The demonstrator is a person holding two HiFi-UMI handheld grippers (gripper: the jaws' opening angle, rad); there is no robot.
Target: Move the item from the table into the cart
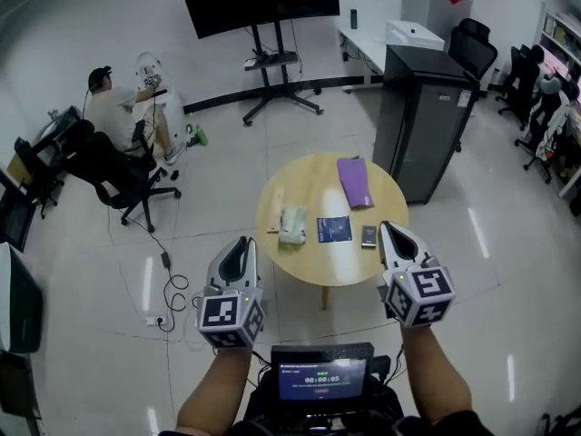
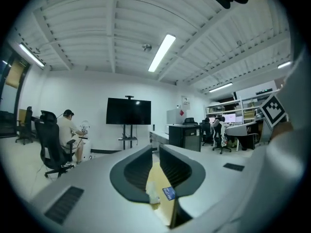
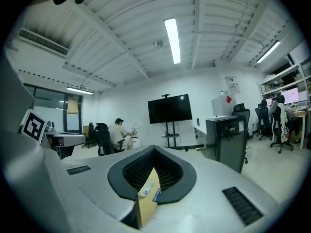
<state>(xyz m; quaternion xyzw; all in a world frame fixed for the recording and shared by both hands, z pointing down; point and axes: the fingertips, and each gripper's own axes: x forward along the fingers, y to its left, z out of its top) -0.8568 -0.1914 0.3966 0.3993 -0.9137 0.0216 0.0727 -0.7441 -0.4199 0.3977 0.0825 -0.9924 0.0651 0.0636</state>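
Observation:
A round wooden table (image 1: 318, 271) stands ahead of me on the tiled floor. On it lie a purple pouch (image 1: 354, 182), a white packet (image 1: 292, 225), a blue card (image 1: 333, 229) and a small dark item (image 1: 369, 236). My left gripper (image 1: 243, 242) hovers short of the table's near left edge, with its jaws slightly parted and nothing between them. My right gripper (image 1: 388, 227) hangs over the near right edge, shut and empty. In the left gripper view the white packet (image 2: 153, 194) and the blue card (image 2: 168, 192) show through the gap of the left gripper (image 2: 155, 152). The right gripper (image 3: 154, 152) frames the same packet (image 3: 145, 191).
A black cabinet (image 1: 422, 121) stands just behind the table on the right. A person (image 1: 118, 107) sits at the far left by an office chair (image 1: 109, 166). A TV stand (image 1: 272, 80) is at the back. Cables and a power strip (image 1: 163, 289) lie on the floor at my left.

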